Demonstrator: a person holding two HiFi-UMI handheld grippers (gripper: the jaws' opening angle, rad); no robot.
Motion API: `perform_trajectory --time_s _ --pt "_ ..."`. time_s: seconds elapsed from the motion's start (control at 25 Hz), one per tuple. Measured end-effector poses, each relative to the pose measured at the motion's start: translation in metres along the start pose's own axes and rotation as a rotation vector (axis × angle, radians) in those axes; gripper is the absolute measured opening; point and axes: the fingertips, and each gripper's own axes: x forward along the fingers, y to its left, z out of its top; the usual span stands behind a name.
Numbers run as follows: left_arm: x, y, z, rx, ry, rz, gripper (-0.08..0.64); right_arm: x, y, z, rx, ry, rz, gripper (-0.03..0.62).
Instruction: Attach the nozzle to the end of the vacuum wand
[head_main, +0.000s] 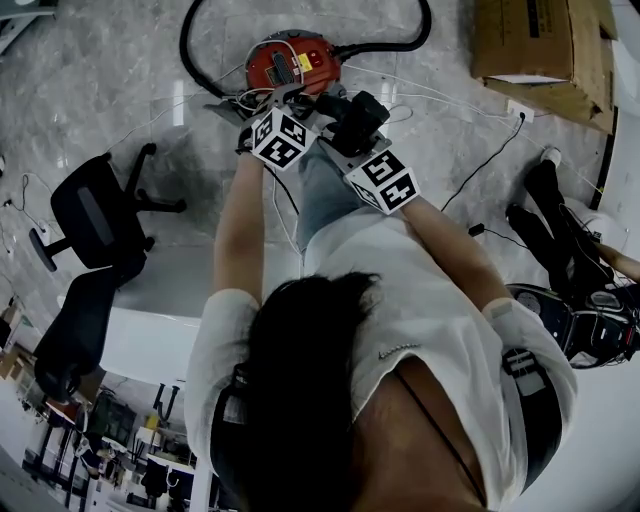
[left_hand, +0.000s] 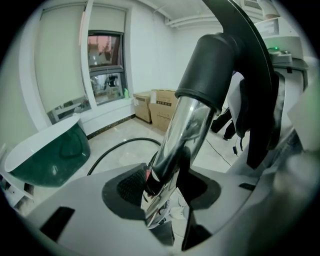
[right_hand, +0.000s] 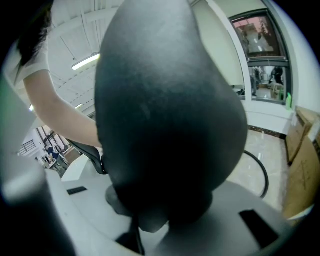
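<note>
At twelve o'clock in the head view, a rounded red vacuum canister sits on glossy marble floor. At its six, the left claw clamps the shiny chrome wand below its matte black cuff. The right claw clamps the bulbous matte black nozzle, near the wand. An office chair stands at nine and cardboard boxes at one, with floor between.

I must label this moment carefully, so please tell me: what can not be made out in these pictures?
- Joint between nozzle and wand: head view, hidden under the marker cubes; right gripper view, filled by the nozzle's dark body.
- Wand's lower end: left gripper view, unclear below the jaws.
- Hose: head view, cut off by the top edge.
- Vacuum cleaner labels: head view, too small.
</note>
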Motion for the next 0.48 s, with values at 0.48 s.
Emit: perform_trajectory --time_s 0.48 --pt "0.0025 -0.0024 -0.0005 0.005 0.001 -0.016 0.184 -0.0006 0.0002 -0.0030 0.002 0.005 0.018 0.112"
